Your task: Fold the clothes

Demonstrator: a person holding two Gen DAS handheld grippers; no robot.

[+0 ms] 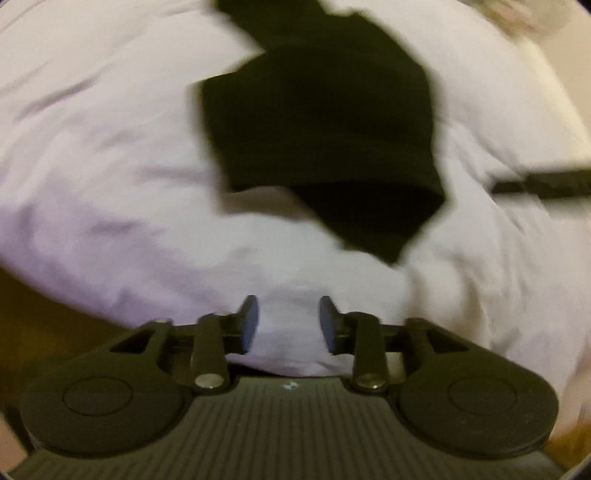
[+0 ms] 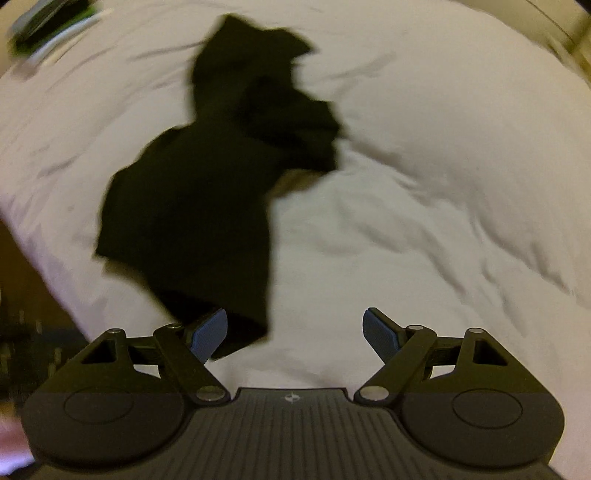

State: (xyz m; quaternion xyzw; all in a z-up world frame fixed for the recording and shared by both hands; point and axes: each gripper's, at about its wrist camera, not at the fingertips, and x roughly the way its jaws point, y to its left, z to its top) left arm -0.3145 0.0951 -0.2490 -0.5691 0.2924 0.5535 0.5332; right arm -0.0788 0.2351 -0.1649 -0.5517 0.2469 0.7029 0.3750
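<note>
— Since both grippers hold nothing, which one should go in first?

— Judging by position, the right gripper (image 2: 294,334). Its jaws are spread wide, and in the right wrist view the near corner of the black garment (image 2: 207,192) lies just at its left pad (image 2: 208,334), whether touching or only overlapping in view I cannot tell. The left gripper (image 1: 289,324) is parted to a moderate gap over bare white bedding (image 1: 110,155), with the black garment (image 1: 317,136) well ahead of it.

— How would you take the cloth well?

— I would pinch a single layer at a clear corner, not the bunched mass. The garment looks crumpled, especially at its far end, so spreading it flat probably comes before any fold. Both views are motion-blurred, so seams and layers are hard to read.

— And room to work?

— Near left, the bedding (image 2: 424,184) drops off at its edge toward a dark floor area. To the right and farther out, the rumpled white surface is open. Far left in the right wrist view sit some blurred dark and green items (image 2: 48,26); I cannot tell what they are. A thin dark bar (image 1: 543,184) enters the left wrist view from the right; what it is I cannot tell.
</note>
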